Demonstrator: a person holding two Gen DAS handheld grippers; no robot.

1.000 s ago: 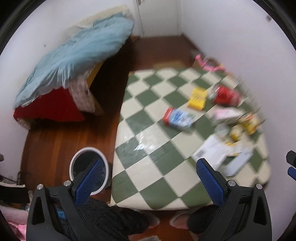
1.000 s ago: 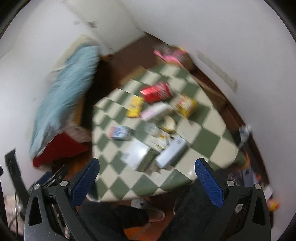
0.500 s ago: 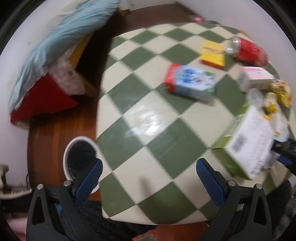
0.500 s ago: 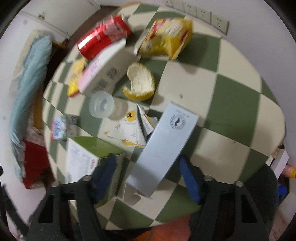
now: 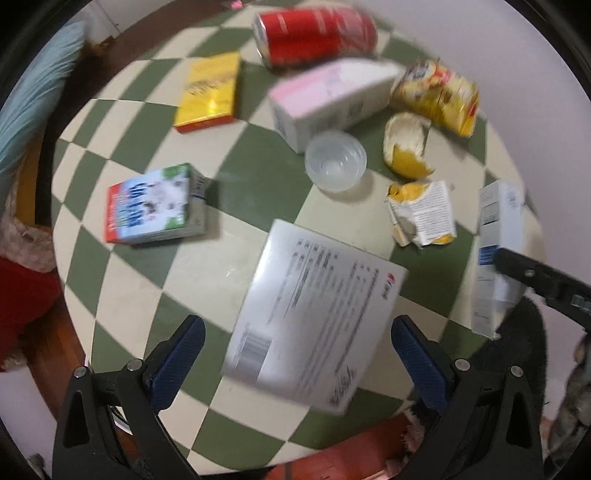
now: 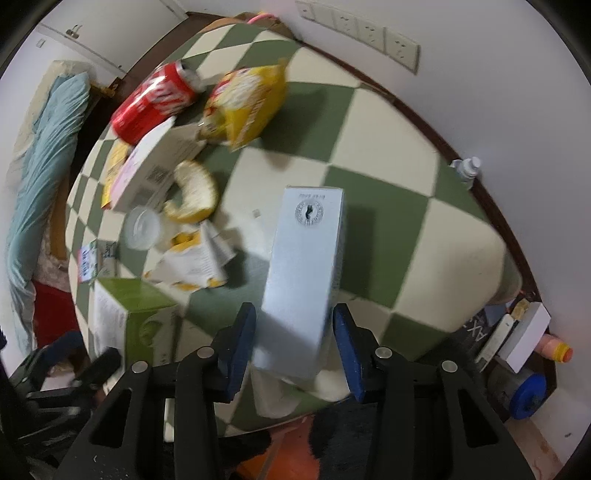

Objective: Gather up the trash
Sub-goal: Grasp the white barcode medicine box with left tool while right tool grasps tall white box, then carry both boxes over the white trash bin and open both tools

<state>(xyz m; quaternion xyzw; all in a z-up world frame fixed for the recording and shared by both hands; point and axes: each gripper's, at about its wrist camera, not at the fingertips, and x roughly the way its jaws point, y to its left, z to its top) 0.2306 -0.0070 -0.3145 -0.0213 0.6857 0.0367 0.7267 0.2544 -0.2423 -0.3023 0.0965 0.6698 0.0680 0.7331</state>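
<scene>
The tall silvery-blue carton (image 6: 306, 273) lies flat on the checkered table (image 6: 388, 206), near the edge closest to us, its long side running away from the camera. We've got the right gripper (image 6: 293, 347) down over its near end with the carton between the two blue pads (image 6: 240, 343). The jaws have just been closing in, but there looks to be a sliver of gap on both sides, so we'd call it not quite clamped yet. To do this well, we'd finish the squeeze square across the narrow width and lift slowly, since a light empty carton held at one end will probably want to swing or twist.

The left gripper (image 5: 295, 358) hangs spread wide over the big white box with the green side (image 5: 314, 317), pads well clear of it, nothing held. That one looks wide for the jaws, so we'd guess it needs a grip across a shorter side.

Further out: torn yellow-and-white packet (image 6: 192, 266), clear plastic cup (image 5: 335, 161), citrus peel (image 5: 406, 147), pink-and-white carton (image 5: 328, 99), yellow snack bag (image 6: 247, 107), red soda can (image 5: 314, 33), yellow box (image 5: 208, 92), small milk carton (image 5: 155, 206).
</scene>
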